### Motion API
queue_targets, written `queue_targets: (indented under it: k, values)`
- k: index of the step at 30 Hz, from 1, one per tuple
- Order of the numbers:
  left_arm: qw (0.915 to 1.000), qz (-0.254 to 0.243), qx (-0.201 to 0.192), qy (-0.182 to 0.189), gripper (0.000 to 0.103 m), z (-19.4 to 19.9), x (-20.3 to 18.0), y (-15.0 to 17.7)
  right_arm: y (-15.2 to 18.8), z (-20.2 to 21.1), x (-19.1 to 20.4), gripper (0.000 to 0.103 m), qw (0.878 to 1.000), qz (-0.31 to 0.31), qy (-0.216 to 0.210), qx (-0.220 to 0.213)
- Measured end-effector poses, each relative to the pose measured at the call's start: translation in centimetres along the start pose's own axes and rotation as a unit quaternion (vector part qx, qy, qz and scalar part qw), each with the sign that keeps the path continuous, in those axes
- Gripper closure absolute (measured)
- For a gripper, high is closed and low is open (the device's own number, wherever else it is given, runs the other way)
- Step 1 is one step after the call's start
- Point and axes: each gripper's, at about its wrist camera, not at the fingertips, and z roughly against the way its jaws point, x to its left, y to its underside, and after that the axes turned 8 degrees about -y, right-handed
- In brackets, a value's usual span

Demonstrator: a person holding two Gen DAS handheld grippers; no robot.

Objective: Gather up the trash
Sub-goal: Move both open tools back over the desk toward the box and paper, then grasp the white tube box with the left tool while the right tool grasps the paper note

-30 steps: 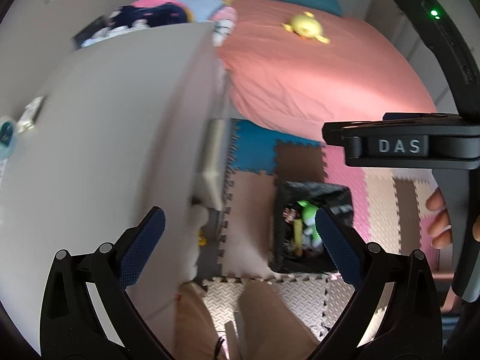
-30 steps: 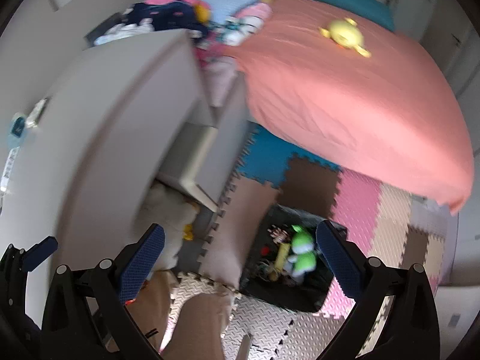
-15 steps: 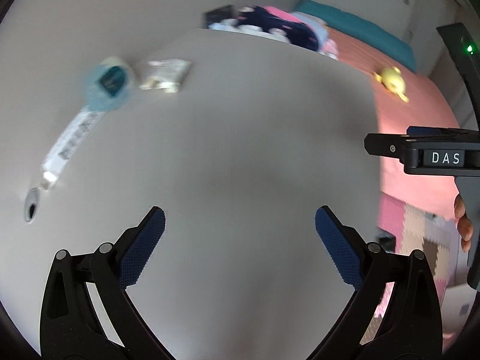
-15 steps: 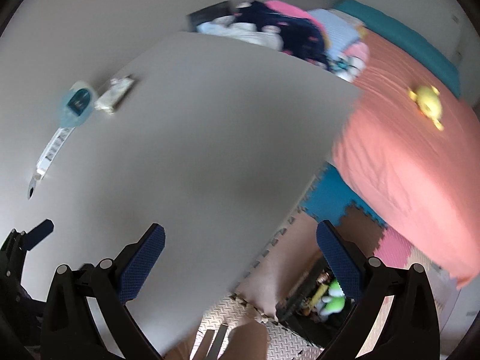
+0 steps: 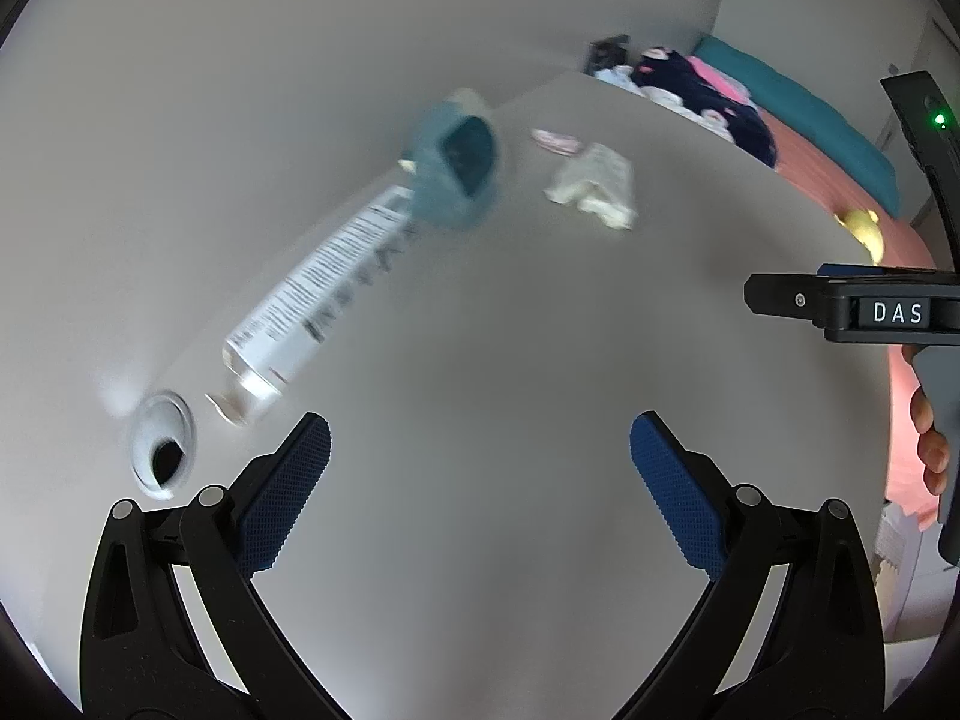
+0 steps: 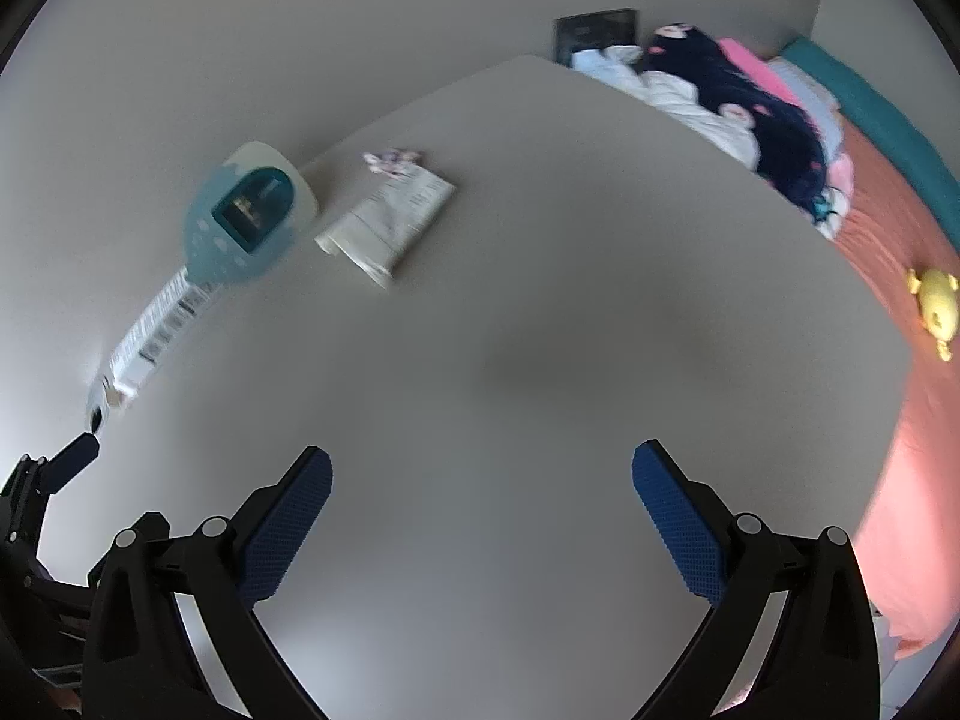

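Swinging up from the floor bin seen a second ago, the left tool (image 5: 480, 462) and right tool (image 6: 480, 474), both open and empty, now face the tabletop (image 6: 540, 330), where a crumpled wrapper (image 6: 387, 222) and a plastic bottle (image 5: 318, 306) lie far left, uncollected.

Legible: white letters "DAS" on a small dark plate on the right gripper (image 5: 898, 313), seen from the left wrist view. Printed black lines on the white label of the clear bottle (image 5: 324, 294) (blurred, not readable). Small print on the crumpled wrapper (image 6: 393, 217), likewise unreadable.
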Motion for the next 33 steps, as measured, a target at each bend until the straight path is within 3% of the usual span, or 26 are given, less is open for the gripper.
queue_targets:
  k: [11, 16, 20, 23, 26, 29, 33]
  values:
    - [0.9991, -0.006, 0.006, -0.041, 0.006, -4.5, 4.9, -4.3, -6.3, -4.6, 0.8, 0.013, 0.999, -0.045, -0.028, 0.006]
    - [0.9987, -0.007, 0.018, -0.048, 0.006, -6.4, 5.7, -5.0, -7.5, -6.8, 1.1, 0.024, 0.998, -0.053, -0.015, 0.013]
    - [0.9986, -0.009, 0.022, -0.047, 0.007, -7.6, 6.0, -5.4, -8.1, -8.3, 1.4, 0.026, 0.998, -0.054, -0.009, 0.016]
    - [0.9985, -0.013, 0.026, -0.047, 0.013, -8.2, 5.9, -5.6, -8.1, -9.2, 1.5, 0.036, 0.998, -0.051, 0.003, 0.023]
    - [0.9981, -0.021, 0.030, -0.050, 0.024, -8.7, 5.6, -5.6, -8.0, -9.3, 2.2, 0.042, 0.999, -0.029, 0.025, 0.017]
    - [0.9984, -0.022, 0.028, -0.044, 0.038, -8.8, 5.5, -5.4, -7.6, -9.2, 2.6, 0.051, 0.999, -0.005, 0.042, 0.016]
    - [0.9987, -0.025, 0.023, -0.039, 0.059, -8.6, 5.3, -5.3, -6.8, -8.8, 2.9, 0.066, 0.999, 0.003, 0.031, 0.012]
